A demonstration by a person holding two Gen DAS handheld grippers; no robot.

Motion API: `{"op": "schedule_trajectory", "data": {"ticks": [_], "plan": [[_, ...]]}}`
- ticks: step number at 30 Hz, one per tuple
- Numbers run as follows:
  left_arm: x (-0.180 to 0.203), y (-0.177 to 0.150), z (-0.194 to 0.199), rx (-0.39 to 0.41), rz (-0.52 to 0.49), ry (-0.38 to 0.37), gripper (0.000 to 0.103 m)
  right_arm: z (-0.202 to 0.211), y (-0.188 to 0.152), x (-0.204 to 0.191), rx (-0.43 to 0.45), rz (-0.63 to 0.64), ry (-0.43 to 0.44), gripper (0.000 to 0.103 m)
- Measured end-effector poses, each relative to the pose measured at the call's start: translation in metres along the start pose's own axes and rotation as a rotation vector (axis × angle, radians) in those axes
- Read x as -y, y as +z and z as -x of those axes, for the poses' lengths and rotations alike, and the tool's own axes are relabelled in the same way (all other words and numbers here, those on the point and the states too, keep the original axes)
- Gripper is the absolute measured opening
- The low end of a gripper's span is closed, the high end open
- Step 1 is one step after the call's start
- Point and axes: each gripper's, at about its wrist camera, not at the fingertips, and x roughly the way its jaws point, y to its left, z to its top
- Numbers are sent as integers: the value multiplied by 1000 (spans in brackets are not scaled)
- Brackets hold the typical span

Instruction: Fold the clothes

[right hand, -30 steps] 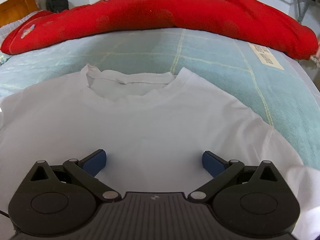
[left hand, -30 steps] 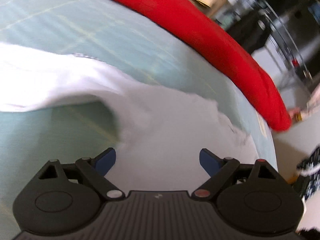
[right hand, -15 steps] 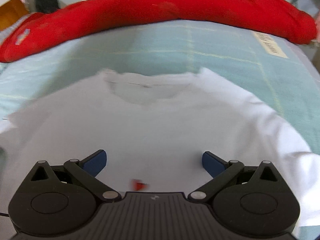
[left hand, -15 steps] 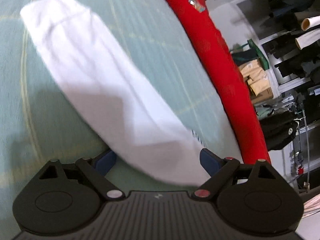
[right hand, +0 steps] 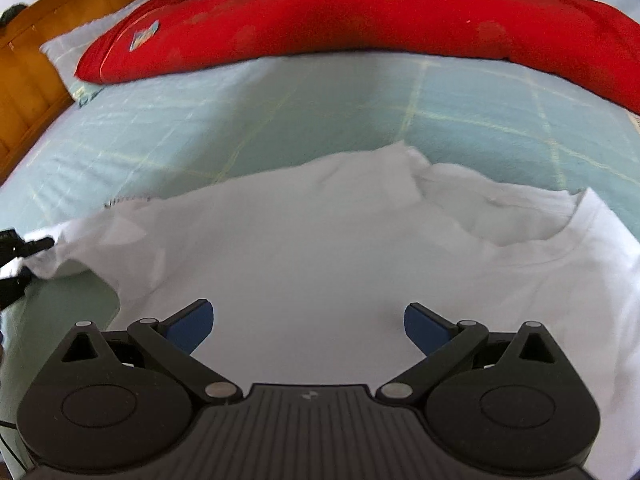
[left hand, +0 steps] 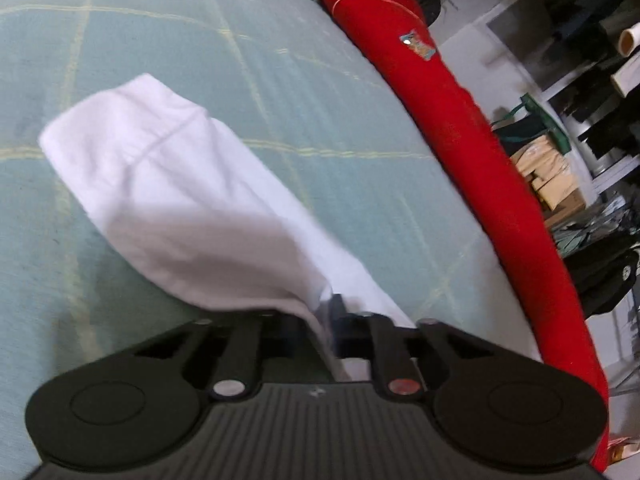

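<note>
A white T-shirt (right hand: pixel 320 260) lies spread on a pale green checked bed sheet (right hand: pixel 200 128), its collar (right hand: pixel 520 216) toward the right. In the left wrist view one sleeve (left hand: pixel 168 200) stretches away, lifted off the sheet. My left gripper (left hand: pixel 330 316) is closing, and its jaws pinch the shirt's fabric at the sleeve's near end. The same gripper shows as a black shape (right hand: pixel 20 252) at the shirt's left edge in the right wrist view. My right gripper (right hand: pixel 308 320) hangs open over the shirt's chest with nothing between its blue pads (right hand: pixel 192 324).
A long red bolster (right hand: pixel 360 20) runs along the bed's far side (left hand: pixel 460 120). A wooden headboard (right hand: pixel 32 60) and a pillow (right hand: pixel 68 48) stand at the left. Shelves with dark clothes and boxes (left hand: pixel 560 168) lie beyond the bed.
The left jaws have come together on the shirt's fabric; before they stood wide. The right gripper has slid left over the shirt, so the collar now sits at the right.
</note>
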Motion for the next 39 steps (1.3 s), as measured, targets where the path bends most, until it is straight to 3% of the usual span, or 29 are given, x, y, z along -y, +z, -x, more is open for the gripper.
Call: {"op": "schedule_trajectory", "data": {"ticks": [3, 8, 12, 18, 22, 23, 25, 26, 31, 36, 39], "plan": [[5, 8, 11, 24, -79, 45, 9, -4, -1, -4, -15, 18, 3, 103], [9, 25, 27, 60, -119, 54, 9, -6, 0, -6, -21, 10, 6, 103], [-1, 20, 29, -23, -132, 98, 17, -9, 0, -10, -30, 17, 5, 103], [-4, 24, 46, -170, -195, 171, 39, -11, 10, -16, -35, 69, 46, 103], [23, 29, 59, -258, -367, 206, 46, -13, 27, -21, -40, 118, 104, 103], [35, 30, 62, -264, -420, 194, 48, -14, 33, -24, -35, 139, 120, 103], [58, 30, 66, -277, -523, 154, 68, -18, 47, -32, -23, 191, 153, 103], [69, 28, 67, -286, -572, 125, 71, -21, 54, -36, -24, 224, 175, 103], [131, 16, 22, -350, -725, -92, 73, -56, 95, -60, -68, 401, 289, 103], [165, 3, -26, -386, -742, -160, 73, -95, 122, -79, -170, 512, 372, 103], [167, -7, -35, -423, -746, -174, 73, -107, 122, -74, -257, 500, 437, 103]]}}
